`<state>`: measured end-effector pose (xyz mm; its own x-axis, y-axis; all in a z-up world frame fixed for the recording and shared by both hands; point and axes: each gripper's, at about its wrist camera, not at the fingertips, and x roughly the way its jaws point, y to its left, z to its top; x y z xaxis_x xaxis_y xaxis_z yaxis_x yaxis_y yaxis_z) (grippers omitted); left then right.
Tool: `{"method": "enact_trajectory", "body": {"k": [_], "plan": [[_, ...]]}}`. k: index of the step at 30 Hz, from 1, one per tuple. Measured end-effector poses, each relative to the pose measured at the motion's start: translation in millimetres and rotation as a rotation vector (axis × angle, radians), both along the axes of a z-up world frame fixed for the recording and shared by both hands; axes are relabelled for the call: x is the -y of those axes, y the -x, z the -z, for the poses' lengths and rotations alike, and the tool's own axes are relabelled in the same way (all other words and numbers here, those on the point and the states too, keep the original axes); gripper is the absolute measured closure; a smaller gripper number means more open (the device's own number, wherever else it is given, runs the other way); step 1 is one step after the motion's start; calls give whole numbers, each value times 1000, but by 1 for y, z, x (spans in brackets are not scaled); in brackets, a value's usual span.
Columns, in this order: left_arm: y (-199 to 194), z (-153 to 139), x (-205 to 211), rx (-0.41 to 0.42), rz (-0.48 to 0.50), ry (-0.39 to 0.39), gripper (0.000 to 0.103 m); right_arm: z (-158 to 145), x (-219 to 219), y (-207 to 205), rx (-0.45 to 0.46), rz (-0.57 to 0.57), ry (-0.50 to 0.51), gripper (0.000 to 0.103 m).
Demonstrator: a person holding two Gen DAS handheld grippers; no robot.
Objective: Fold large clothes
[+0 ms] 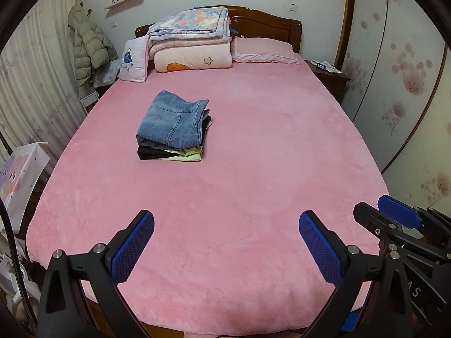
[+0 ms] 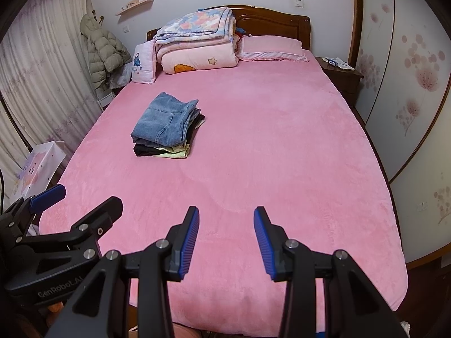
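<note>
**Folded stack on the bed, both grippers held apart above the near edge**

A stack of folded clothes (image 1: pixel 173 129) lies on the pink bed (image 1: pixel 253 169), left of centre in both views. A folded pair of blue jeans (image 2: pixel 165 119) sits on top, with a black garment (image 1: pixel 150 152) and a pale green one (image 1: pixel 187 156) under it, their edges showing at the near side of the pile.

The left gripper (image 1: pixel 227 248) fills the bottom of its own view with its fingers released, spread wide and grasping nothing. The right gripper (image 2: pixel 227 242) sits at the bottom centre of its view, its fingers also released with a clear gap between the blue pads, and holds nothing. Both are over the near end of the bed, well apart from the stack.

At the top of the frame, folded quilts (image 1: pixel 191 42) are piled against the wooden headboard (image 1: pixel 267 24), with a pink pillow (image 1: pixel 263 49) to their right. A puffy jacket (image 1: pixel 90 48) hangs at the upper left, beside a curtain (image 1: pixel 31 84).
</note>
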<state>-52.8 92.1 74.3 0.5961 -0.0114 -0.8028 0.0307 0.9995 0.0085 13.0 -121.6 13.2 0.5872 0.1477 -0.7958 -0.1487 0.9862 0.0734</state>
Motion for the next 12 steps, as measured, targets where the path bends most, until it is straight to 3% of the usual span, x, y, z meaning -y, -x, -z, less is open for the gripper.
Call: {"method": "enact_trajectory", "body": {"k": [12], "plan": [[-5, 5, 3, -16, -8, -10, 1, 13, -6, -4, -16, 3, 3, 62]]}}
